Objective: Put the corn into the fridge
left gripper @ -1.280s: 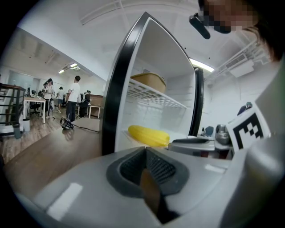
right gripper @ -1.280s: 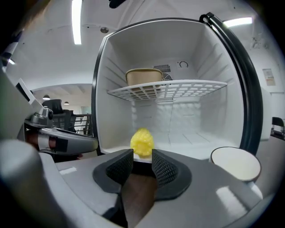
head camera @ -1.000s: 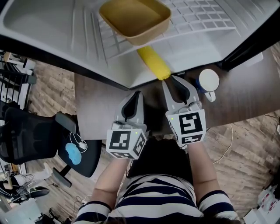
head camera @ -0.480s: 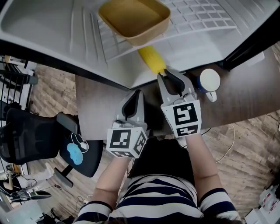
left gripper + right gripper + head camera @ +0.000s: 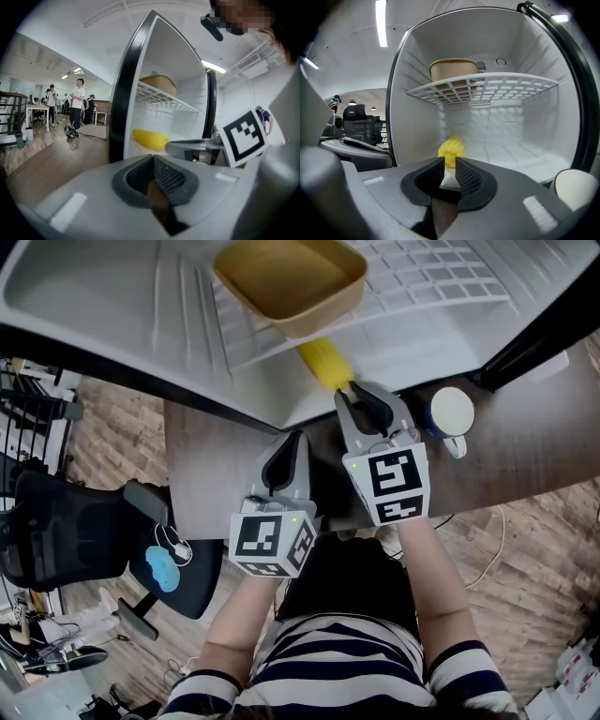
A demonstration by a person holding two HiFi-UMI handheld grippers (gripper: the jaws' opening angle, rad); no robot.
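The corn (image 5: 325, 364) is lying on the floor of the open fridge (image 5: 112, 306), under the wire shelf (image 5: 422, 277) that is carrying a tan container (image 5: 289, 279). Its long axis is running from the fridge's front edge back into the compartment, almost in line with the right gripper (image 5: 364, 401). In the right gripper view the cob (image 5: 451, 149) is showing end-on, straight ahead and just past the jaw tips.

The right gripper (image 5: 449, 165) is standing only a slit open, narrower than the cob is thick. Bare white fridge floor is showing between its pads, so it seems to be gripping nothing. The tips are sitting at or just short of the cob's near end.

The left gripper (image 5: 284, 457) is hanging over the bench (image 5: 211, 465) outside the fridge, clearly farther from the corn. Its jaws are pressed together on nothing.

The placing looks nearly done. Because the cob is pointing at the right gripper, a straight push would be sending it deeper along its own length, and a straight pull back would be clearing it.
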